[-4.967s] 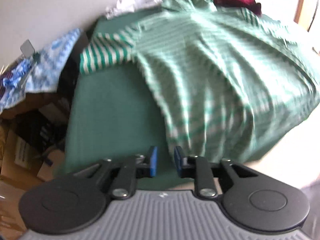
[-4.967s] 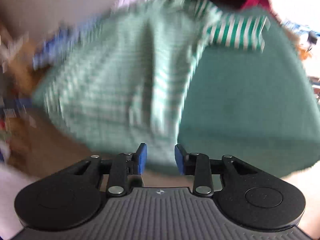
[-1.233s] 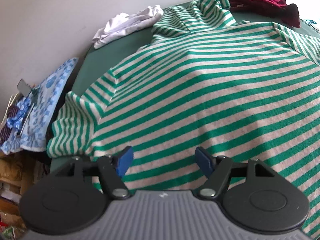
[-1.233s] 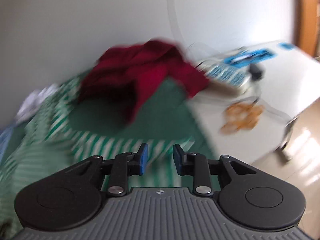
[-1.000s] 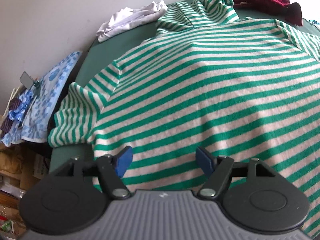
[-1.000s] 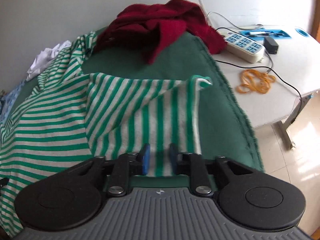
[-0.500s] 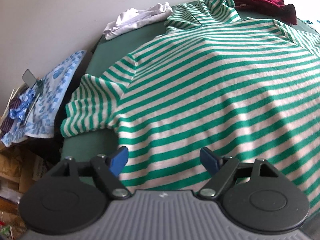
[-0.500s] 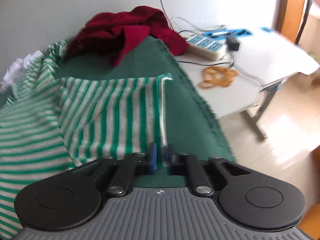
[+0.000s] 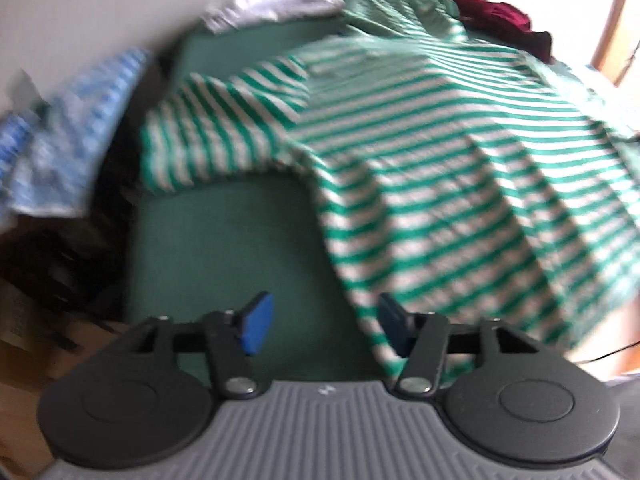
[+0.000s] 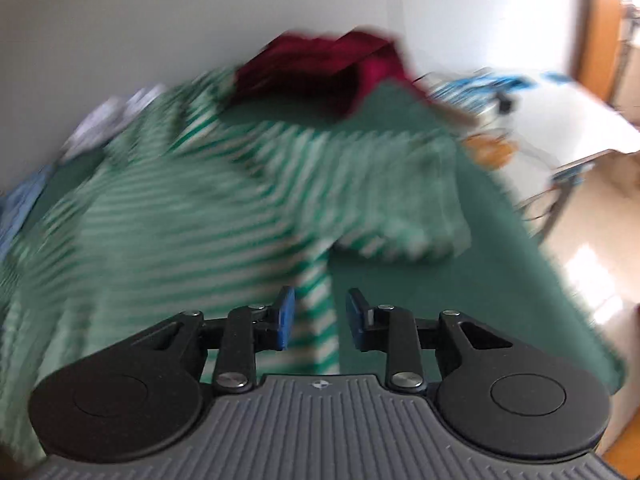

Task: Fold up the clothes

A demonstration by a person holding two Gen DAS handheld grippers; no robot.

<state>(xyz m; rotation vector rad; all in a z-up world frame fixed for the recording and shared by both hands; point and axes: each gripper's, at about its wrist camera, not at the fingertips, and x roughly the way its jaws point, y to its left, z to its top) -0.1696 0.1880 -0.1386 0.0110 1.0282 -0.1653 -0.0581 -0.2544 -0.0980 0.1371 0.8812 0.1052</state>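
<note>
Left wrist view, blurred by motion. Green cloth surface (image 9: 224,240) across most of the picture, bare in the lower left. Green-and-white striped shirt (image 9: 440,168) spread flat over the right and upper part of that surface; one short sleeve (image 9: 224,120) stretched out to the left, lower hem hanging toward the near edge on the right. Blue-and-white patterned cloth (image 9: 68,128) off the left edge of the surface. Crumpled white garment (image 9: 272,2) at the far edge, against the wall. Dark red garment (image 9: 496,16) at the far right corner, just beyond the shirt's collar end. Left gripper (image 9: 324,322) low in the picture, jaws fairly wide and closing, nothing pinched; bare green cloth seen between the blue pads, right pad just beside the shirt's lower corner, contact impossible to judge.

Right wrist view, also blurred. Same striped shirt (image 10: 192,208) filling the left half, its other sleeve (image 10: 400,200) laid out to the right on the green cloth surface (image 10: 500,248). White table (image 10: 580,120) beyond, with an orange tangle (image 10: 488,148) and some blue items too smeared to name. Dark red garment (image 10: 320,68) heaped at the far end. Right gripper (image 10: 320,316) narrow and opening, pads apart from the fabric; shirt's side edge visible in the gap between them.
</note>
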